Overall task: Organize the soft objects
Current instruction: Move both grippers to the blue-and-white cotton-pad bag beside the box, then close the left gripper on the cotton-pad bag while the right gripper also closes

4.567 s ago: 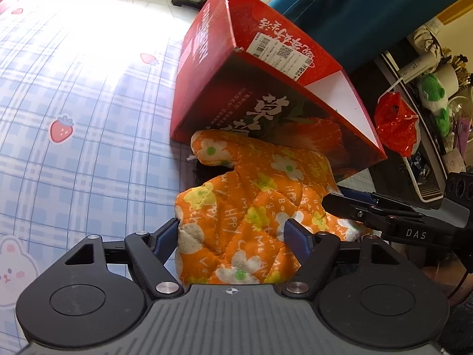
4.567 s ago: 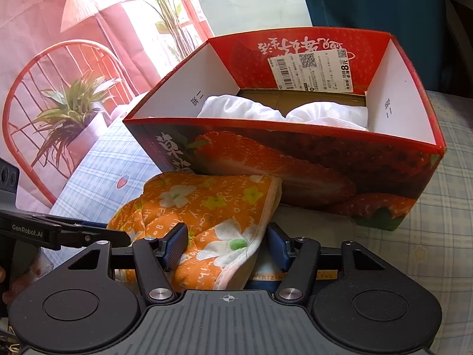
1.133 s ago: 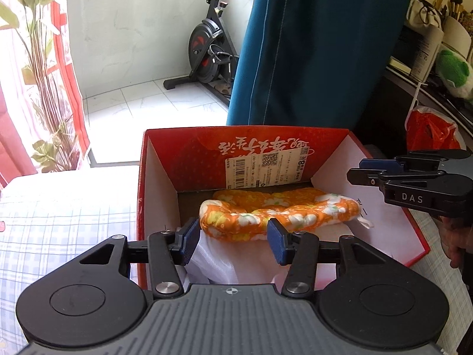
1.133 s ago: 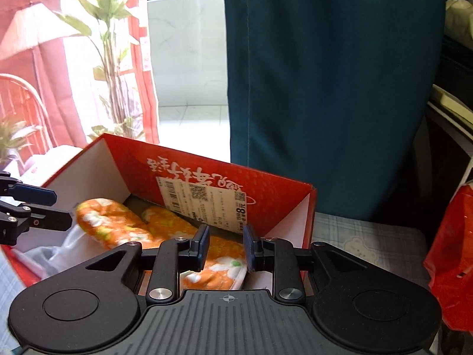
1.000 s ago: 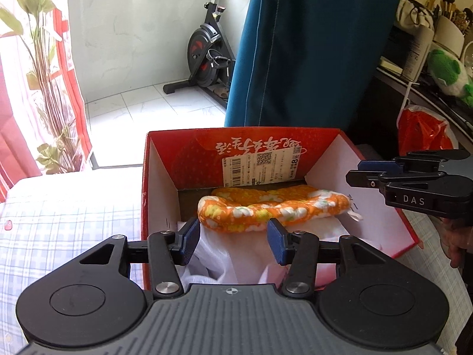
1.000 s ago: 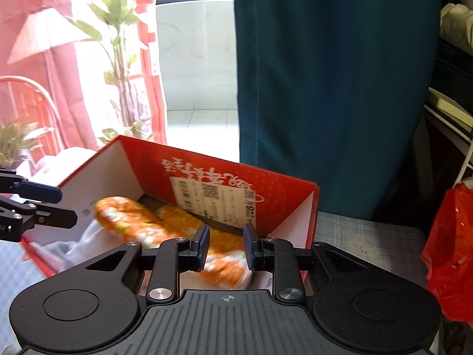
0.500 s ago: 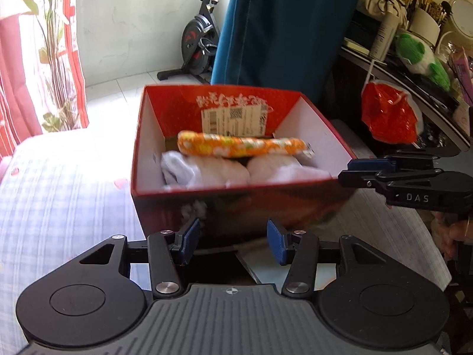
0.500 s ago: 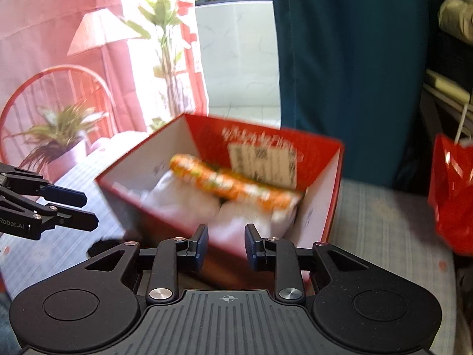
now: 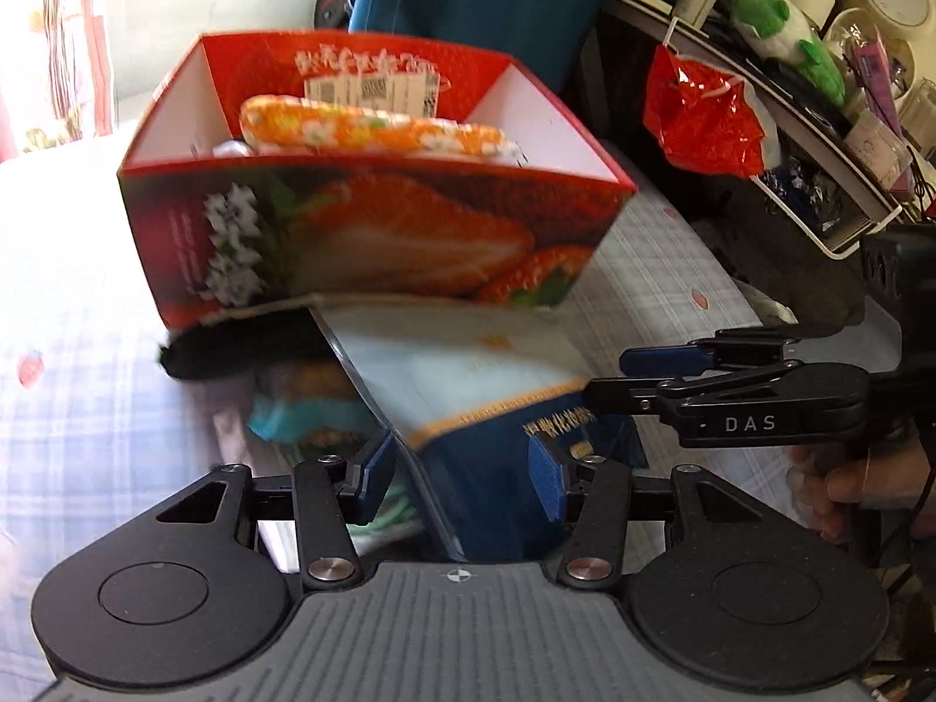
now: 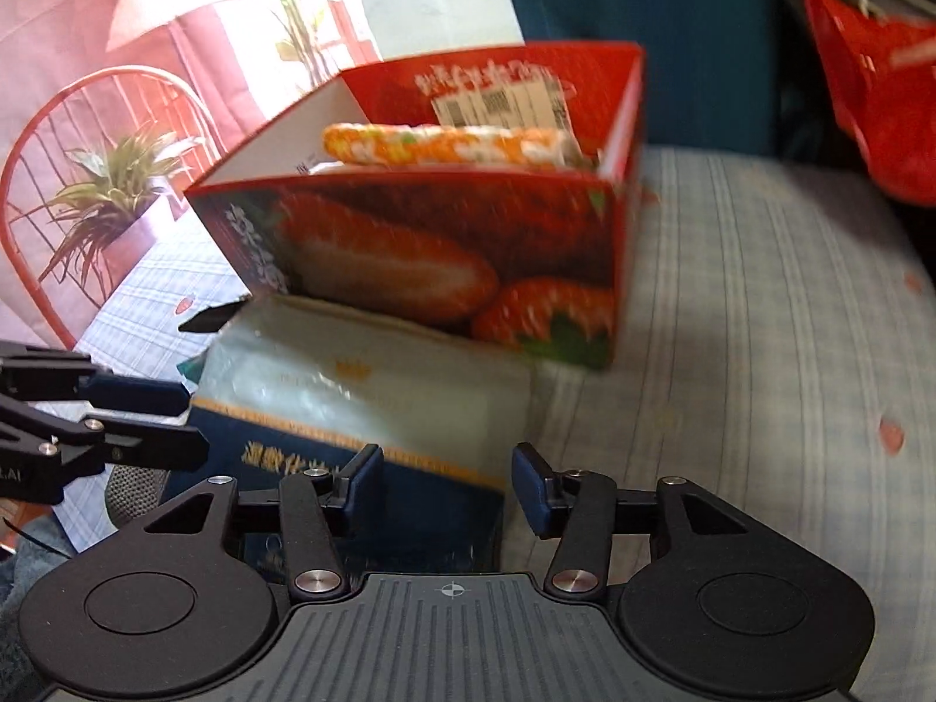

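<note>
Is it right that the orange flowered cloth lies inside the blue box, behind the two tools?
Not quite. The orange flowered cloth lies inside the red strawberry box, not the blue box; both wrist views show this. The rest holds.

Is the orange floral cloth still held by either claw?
No. The cloth lies inside the red box, and nothing is pinched in the left claw or the opening right claw.

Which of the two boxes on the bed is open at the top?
The red strawberry box, the farther one: its top is open and the orange floral cloth lies inside. The blue and white box in front of it, nearer the jaws, is closed.
</note>
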